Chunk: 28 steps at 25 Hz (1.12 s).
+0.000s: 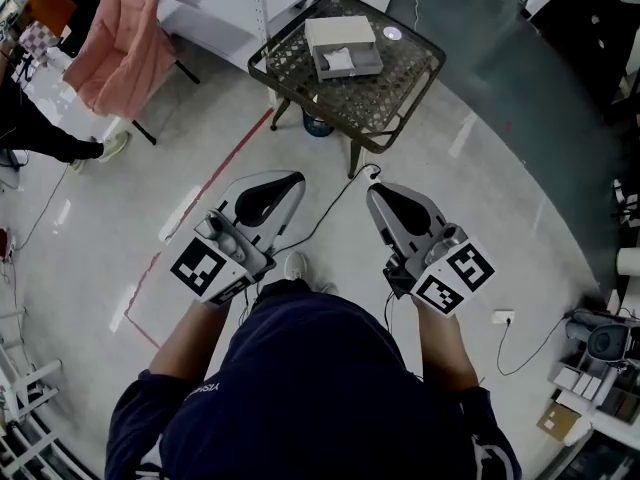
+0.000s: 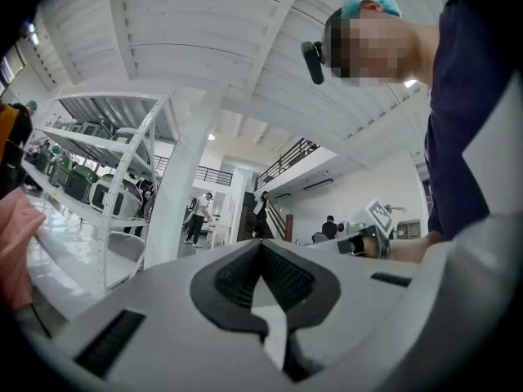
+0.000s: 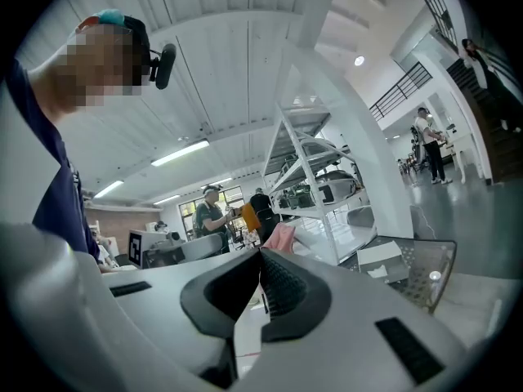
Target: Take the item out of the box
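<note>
Atop dark wicker table with glass top [image 1: 400,93], far ahead: white open cardboard box [image 1: 343,46], pale item [image 1: 340,61] inside, too small to identify. Table legs mostly hidden under top. Left gripper [image 1: 296,178] and right gripper [image 1: 372,189] both pressed closed, empty, well short of table edge. Bare glossy floor [image 1: 480,198] between; pink cloth [image 1: 120,38] far left.

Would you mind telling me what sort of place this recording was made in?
Probably a large workshop or lab hall: tall metal shelving racks holding machines, a high white ceiling with strip lights, and a polished floor marked with red tape.
</note>
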Tool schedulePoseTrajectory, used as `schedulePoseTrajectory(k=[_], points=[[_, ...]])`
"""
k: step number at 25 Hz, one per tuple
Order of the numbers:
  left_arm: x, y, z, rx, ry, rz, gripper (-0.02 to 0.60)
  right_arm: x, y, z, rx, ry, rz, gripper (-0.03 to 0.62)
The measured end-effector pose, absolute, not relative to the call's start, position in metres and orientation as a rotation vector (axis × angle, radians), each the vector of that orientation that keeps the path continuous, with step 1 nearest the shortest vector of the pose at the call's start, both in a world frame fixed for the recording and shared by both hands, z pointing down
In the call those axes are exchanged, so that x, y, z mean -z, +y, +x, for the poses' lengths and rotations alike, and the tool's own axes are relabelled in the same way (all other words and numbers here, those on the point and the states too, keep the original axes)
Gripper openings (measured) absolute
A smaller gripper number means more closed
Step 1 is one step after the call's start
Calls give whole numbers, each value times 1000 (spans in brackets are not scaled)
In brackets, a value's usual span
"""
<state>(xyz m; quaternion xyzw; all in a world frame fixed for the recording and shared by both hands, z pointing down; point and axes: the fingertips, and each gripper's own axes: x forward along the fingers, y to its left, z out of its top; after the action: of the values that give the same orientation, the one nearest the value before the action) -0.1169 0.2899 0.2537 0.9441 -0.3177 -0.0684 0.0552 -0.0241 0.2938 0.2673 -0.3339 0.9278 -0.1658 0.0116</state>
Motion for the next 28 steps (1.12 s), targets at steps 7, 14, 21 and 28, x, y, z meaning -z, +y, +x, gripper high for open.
schedulePoseTrajectory(k=[7, 14, 21, 28], points=[[-256, 225, -145, 198, -925, 2869, 6, -270, 231, -55, 550, 2871, -1073, 25], [-275, 149, -145, 170, -902, 2838, 6, -287, 157, -53, 616, 2856, -1106, 25], [-281, 150, -142, 156, -933, 2820, 6, -287, 155, -52, 611, 2868, -1075, 25], [-299, 70, -95, 92, -1010, 2769, 6, -304, 70, -11, 654, 2906, -985, 25]])
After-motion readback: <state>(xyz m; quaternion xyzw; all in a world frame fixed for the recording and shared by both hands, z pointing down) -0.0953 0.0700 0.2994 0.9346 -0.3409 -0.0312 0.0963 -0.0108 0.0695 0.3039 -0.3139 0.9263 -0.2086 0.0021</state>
